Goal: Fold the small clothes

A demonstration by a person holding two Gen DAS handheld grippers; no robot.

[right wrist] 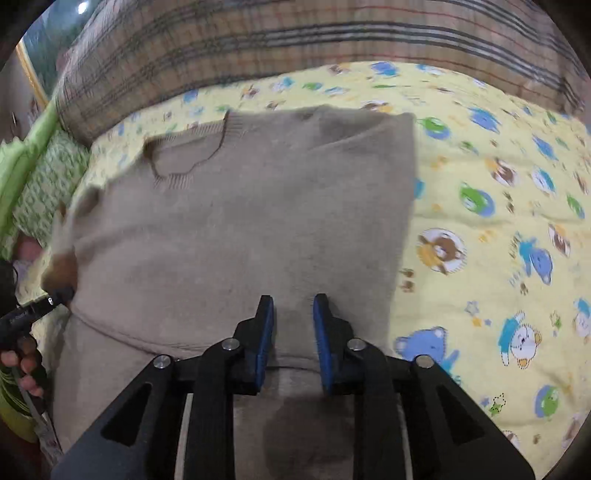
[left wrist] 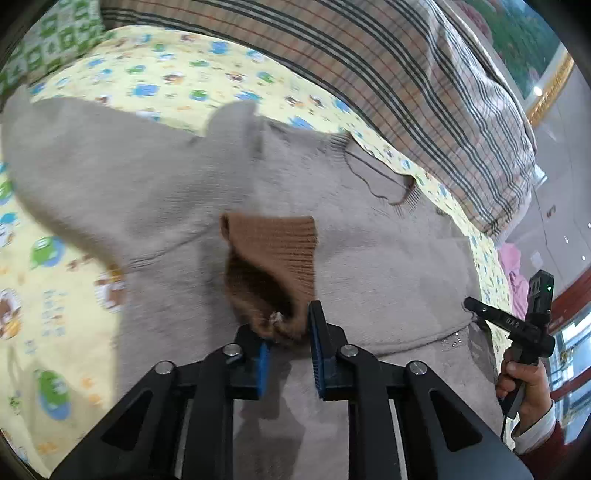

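A small beige knit sweater lies flat on a yellow cartoon-print sheet, neckline toward the far side. My left gripper is shut on the sleeve's brown ribbed cuff, holding it up over the sweater's body, the sleeve trailing back to the left. In the right wrist view the sweater has its right side folded in to a straight edge. My right gripper is open and empty, just above the sweater's lower part. The left gripper with the brown cuff shows at that view's left edge.
A plaid blanket is bunched along the far side of the bed, also in the right wrist view. A green patterned pillow lies at the left. The right gripper and the hand holding it show at the bed's right edge.
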